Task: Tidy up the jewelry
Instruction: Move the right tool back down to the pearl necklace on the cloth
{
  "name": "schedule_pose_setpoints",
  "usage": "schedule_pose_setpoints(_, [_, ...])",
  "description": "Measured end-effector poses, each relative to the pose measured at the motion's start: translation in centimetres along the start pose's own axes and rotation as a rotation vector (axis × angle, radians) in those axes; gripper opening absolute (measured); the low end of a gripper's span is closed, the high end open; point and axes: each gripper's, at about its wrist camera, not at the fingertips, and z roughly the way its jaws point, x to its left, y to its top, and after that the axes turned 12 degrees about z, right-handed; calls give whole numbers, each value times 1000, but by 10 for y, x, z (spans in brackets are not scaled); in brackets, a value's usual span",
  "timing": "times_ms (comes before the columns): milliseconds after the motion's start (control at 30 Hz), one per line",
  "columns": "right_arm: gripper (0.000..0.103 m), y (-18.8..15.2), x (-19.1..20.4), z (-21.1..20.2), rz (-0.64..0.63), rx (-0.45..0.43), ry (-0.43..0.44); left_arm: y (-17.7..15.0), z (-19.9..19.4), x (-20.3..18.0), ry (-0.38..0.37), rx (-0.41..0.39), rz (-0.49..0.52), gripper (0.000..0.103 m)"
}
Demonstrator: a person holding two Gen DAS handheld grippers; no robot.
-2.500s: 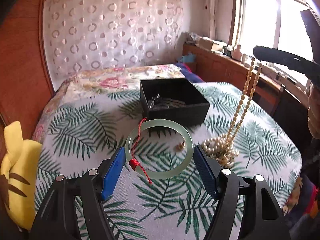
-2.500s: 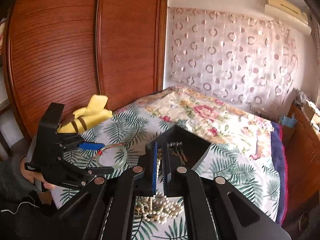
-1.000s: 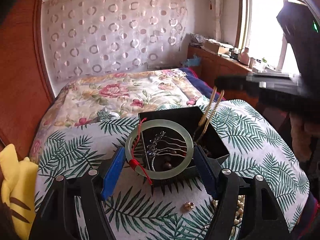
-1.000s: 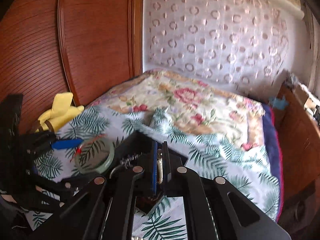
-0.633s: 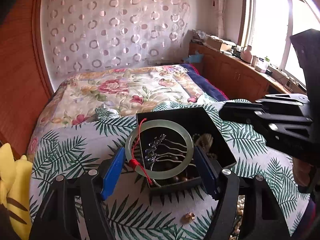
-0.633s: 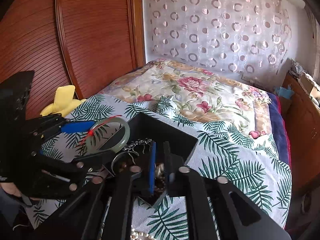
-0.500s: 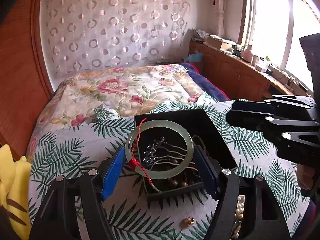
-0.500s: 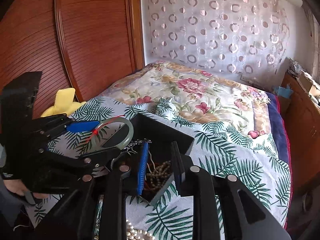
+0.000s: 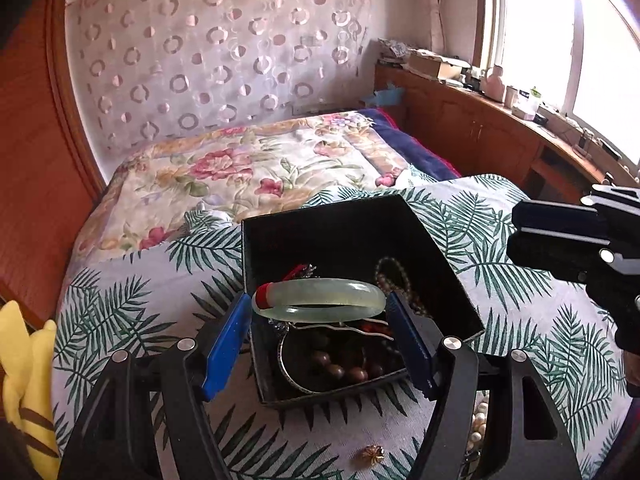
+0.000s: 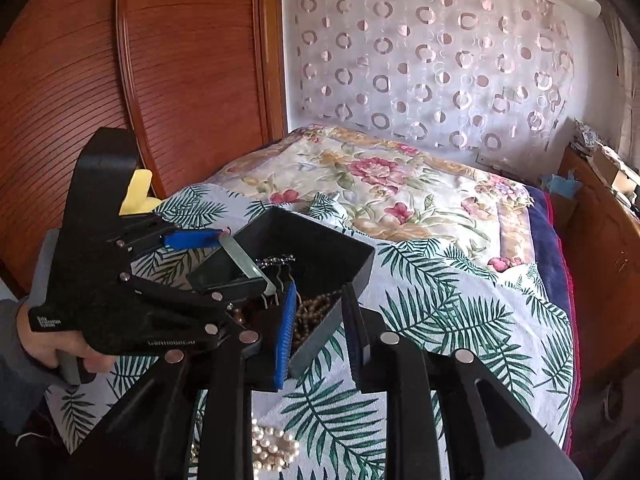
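Observation:
My left gripper (image 9: 319, 312) is shut on a pale green jade bangle (image 9: 320, 298) with a red thread, held tilted just above the near part of the open black jewelry box (image 9: 448, 276). The box holds a tan bead necklace (image 9: 394, 276), dark wooden beads (image 9: 340, 368) and silver hairpins. In the right wrist view the bangle (image 10: 248, 266) hangs over the box (image 10: 352, 264). My right gripper (image 10: 318, 320) is open and empty at the box's near corner, over the tan beads (image 10: 316, 312).
A white pearl necklace (image 10: 272, 450) and a small gold ornament (image 9: 372, 453) lie on the palm-leaf cloth in front of the box. A yellow plush toy (image 9: 24, 380) sits at the left edge. A floral bedspread lies beyond, with wooden cabinets at the right.
My right gripper carried the tan bead necklace over the box, opened and dropped it in. My left gripper moved the bangle forward over the box, lowered it and tilted it edge-on.

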Motion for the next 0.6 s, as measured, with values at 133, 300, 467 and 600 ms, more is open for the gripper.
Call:
schedule_pose_setpoints(133, [26,-6,-5,-3,10,0,3,0,-1,1,-8,3,-4,67])
schedule_pose_setpoints(300, [26,-13,-11,-9,25,-3,10,-1,-8,2,-17,-13,-12,68])
schedule_pose_setpoints(467, [26,-25,-12,-15,36,0,28,-6,-28,4,-13,-52,-15,77])
schedule_pose_setpoints(600, [26,-45,-6,-19,31,23,51,-16,-47,3,-15,-87,-31,88])
